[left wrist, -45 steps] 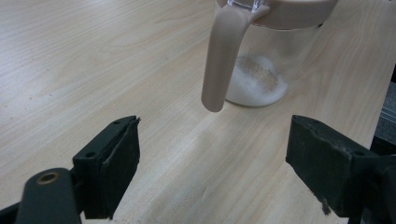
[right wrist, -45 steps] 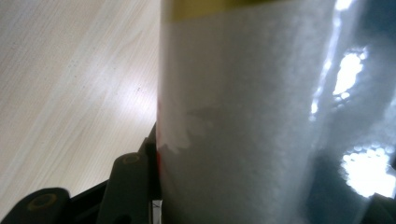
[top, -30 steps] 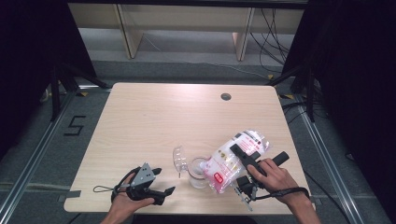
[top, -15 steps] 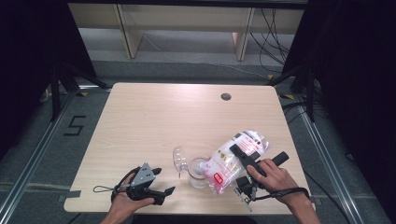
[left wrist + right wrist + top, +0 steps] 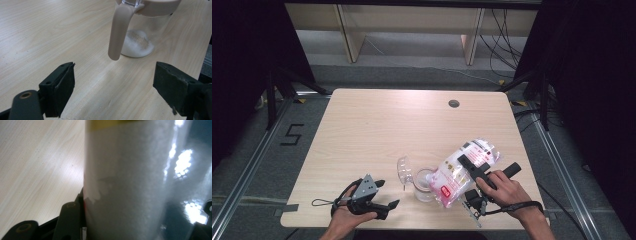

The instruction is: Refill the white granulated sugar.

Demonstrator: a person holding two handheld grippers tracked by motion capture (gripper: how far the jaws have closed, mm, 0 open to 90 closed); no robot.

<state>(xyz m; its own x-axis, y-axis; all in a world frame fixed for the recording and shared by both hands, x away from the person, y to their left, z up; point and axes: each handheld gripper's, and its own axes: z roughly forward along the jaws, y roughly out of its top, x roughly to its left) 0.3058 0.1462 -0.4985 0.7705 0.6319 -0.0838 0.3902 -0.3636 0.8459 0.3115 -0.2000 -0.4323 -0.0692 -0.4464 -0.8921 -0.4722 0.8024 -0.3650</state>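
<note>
A clear bag of white granules with a pink label [image 5: 459, 172] lies tilted, its lower end over a clear jar [image 5: 424, 184] near the table's front edge. My right gripper [image 5: 469, 167] is shut on the bag, and the bag [image 5: 130, 182] sits between its jaws in the right gripper view. The jar [image 5: 140, 37] has a beige rim and handle [image 5: 117, 32] and a little white powder [image 5: 137, 44] at its bottom. Its clear lid [image 5: 404, 170] stands flipped open to the left. My left gripper [image 5: 388, 193] rests open at the front left, its jaws [image 5: 113, 92] wide apart and pointed at the jar.
The wooden table [image 5: 412, 130] has a small round grommet [image 5: 454, 103] at the back right. Dark floor with metal rails surrounds the table, and a shelf frame stands behind it.
</note>
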